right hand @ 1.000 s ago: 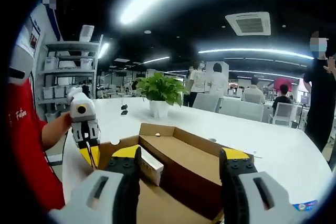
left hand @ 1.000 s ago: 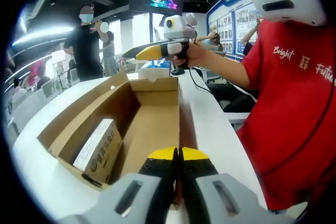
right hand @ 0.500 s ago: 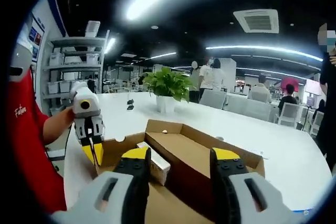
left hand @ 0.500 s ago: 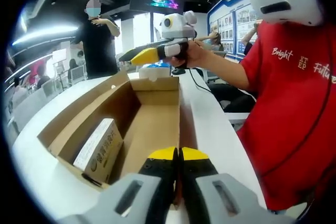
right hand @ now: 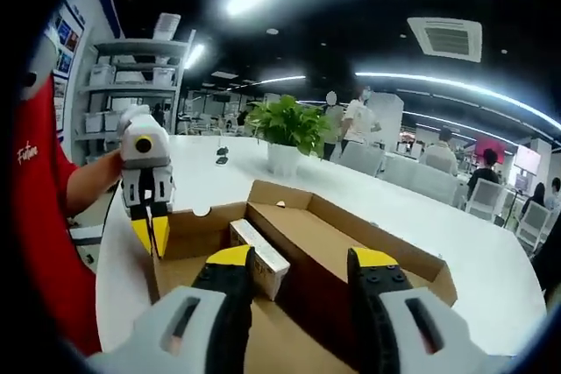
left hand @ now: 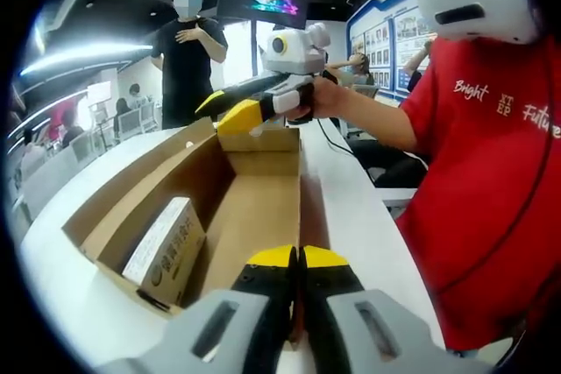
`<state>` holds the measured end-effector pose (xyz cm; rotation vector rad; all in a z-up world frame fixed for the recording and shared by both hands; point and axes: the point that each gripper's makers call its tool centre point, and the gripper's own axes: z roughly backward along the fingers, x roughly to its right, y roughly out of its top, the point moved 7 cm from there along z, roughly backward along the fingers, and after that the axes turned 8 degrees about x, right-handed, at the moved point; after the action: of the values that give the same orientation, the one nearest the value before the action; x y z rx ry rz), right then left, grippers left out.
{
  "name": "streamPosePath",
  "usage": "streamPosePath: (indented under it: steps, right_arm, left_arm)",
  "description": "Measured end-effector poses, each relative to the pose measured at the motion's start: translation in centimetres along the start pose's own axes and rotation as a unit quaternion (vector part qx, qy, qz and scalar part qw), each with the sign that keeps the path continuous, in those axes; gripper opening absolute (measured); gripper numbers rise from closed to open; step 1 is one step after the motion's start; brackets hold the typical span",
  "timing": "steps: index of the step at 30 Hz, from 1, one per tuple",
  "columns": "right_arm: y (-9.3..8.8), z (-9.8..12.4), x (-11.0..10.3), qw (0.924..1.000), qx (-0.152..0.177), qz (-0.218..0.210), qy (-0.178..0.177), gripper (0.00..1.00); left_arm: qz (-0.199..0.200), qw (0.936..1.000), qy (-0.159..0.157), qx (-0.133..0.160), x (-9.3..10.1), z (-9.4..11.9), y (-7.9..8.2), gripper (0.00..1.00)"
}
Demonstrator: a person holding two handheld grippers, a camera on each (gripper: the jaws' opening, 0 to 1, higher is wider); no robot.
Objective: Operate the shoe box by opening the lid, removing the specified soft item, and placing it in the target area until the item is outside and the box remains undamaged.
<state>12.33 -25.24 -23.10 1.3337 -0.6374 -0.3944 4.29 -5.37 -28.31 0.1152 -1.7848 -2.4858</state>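
Fingers [left hand: 300,262] pinch shoe box [left hand: 254,208] near wall edge.

The brown cardboard shoe box [left hand: 254,208] lies open on the white worktop [left hand: 359,216], a small white carton [left hand: 166,250] inside one corner.

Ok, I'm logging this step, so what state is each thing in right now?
Shoe box: open, lid folded back, lying on the white table.
Small carton: inside the box, against one wall.
Left gripper: shut on the near edge of the box.
Right gripper: open, above the box.
Potted plant: upright on the table.
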Motion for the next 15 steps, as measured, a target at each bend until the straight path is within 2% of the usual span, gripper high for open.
streamPosePath:
  steps: [5,15]
  right_arm:
    - [0.0,-0.8,-0.9,0.9993,-0.008,0.033,0.016,0.38]
    - [-0.9,-2.5,-2.1,0.9984,-0.025,0.03,0.041,0.39]
  left_arm:
    - [-0.001,1.0,0.001,0.001,0.0,0.0,0.0,0.01]
    - [-0.002,1.0,0.001,0.003,0.0,0.0,0.0,0.01]
